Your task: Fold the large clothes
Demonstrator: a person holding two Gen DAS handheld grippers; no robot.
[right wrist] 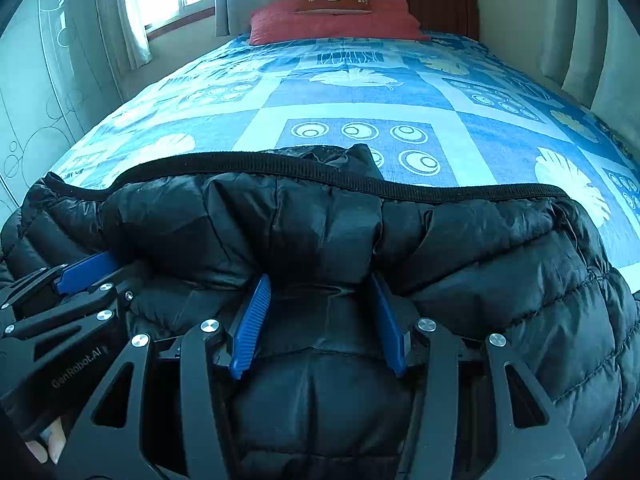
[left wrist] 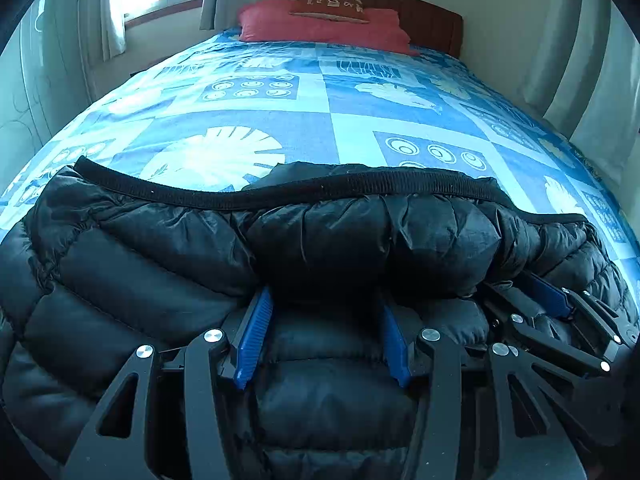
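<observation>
Black padded jacket (left wrist: 320,240) lies crosswise on the bed (left wrist: 320,120); left tongs (left wrist: 324,332) and right tongs (right wrist: 320,320), side by side, each clench its near fold.

Jacket (left wrist: 168,264) on near end of bed (left wrist: 320,120), bunched between my left gripper (left wrist: 324,304) and right gripper (right wrist: 320,300), side by side. Pillow (left wrist: 320,26) far end, against headboard (left wrist: 432,20).

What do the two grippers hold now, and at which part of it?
Both the left gripper and the right gripper pinch thick folds of the black quilted puffer jacket, just below its ribbed black edge band.
</observation>
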